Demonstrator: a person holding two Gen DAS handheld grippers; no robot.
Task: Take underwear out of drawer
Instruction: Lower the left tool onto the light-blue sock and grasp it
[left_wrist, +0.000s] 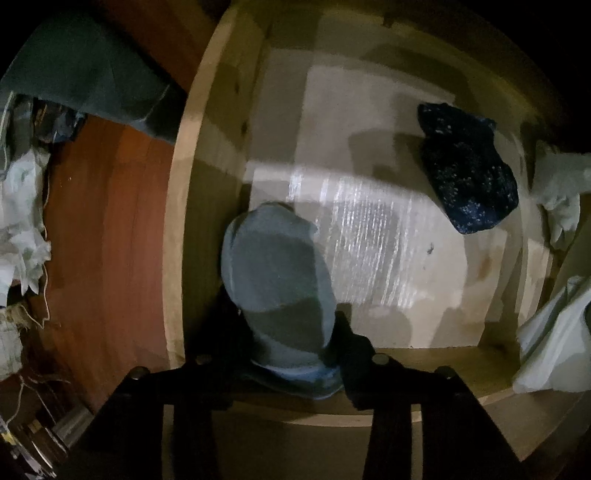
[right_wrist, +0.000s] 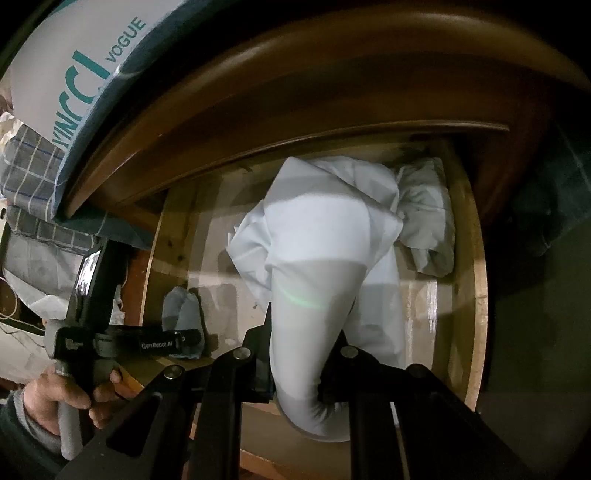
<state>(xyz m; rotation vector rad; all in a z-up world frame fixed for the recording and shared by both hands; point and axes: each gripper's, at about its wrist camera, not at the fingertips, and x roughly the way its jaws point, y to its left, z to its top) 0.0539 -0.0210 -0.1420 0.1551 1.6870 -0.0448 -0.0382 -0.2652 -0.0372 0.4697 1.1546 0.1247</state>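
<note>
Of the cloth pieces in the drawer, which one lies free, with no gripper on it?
The dark blue speckled piece, lying alone on the drawer floor. The light blue piece sits between the left gripper's fingers; the right gripper clamps the white cloth.

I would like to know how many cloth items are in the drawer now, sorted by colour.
Light blue: 1, the blue garment between the fingers of the left gripper
Dark blue speckled: 1, the dark garment
White: 2, the white garment in the right gripper, and the crumpled white cloth behind it
Total: 4
</note>
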